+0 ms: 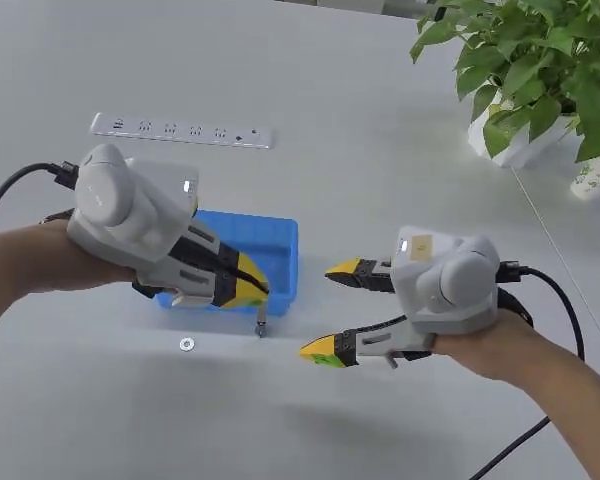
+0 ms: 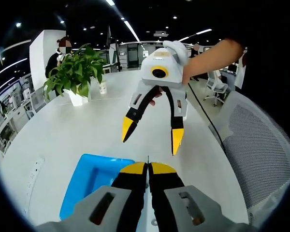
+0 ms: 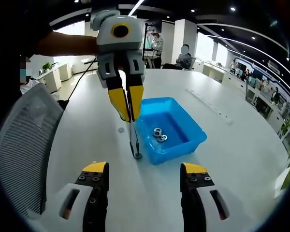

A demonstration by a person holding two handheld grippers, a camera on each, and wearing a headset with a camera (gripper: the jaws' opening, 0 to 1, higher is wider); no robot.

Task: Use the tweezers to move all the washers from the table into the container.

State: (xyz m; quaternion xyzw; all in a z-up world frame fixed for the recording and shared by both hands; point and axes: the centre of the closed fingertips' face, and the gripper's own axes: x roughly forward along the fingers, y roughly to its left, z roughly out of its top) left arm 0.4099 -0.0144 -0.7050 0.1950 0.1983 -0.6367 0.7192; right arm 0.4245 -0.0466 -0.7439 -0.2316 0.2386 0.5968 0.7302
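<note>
My left gripper (image 1: 254, 289) is shut on thin metal tweezers (image 1: 261, 320) that point down at the table beside the front wall of the blue container (image 1: 280, 240). In the right gripper view the tweezers (image 3: 134, 139) end at a small ring, seemingly a washer (image 3: 137, 155), on the table against the container (image 3: 191, 140). Another washer (image 1: 186, 345) lies loose on the table left of the tweezers, also the washer (image 3: 120, 129). Two or three washers (image 3: 158, 135) lie inside the container. My right gripper (image 1: 332, 311) hovers open and empty to the right, facing the left gripper (image 3: 127, 104).
A white power strip (image 1: 180, 130) lies beyond the container. A potted green plant (image 1: 535, 70) stands at the far right near the table edge. A black cable (image 1: 565, 300) trails from the right gripper. A mesh chair (image 3: 24, 140) stands beside the table.
</note>
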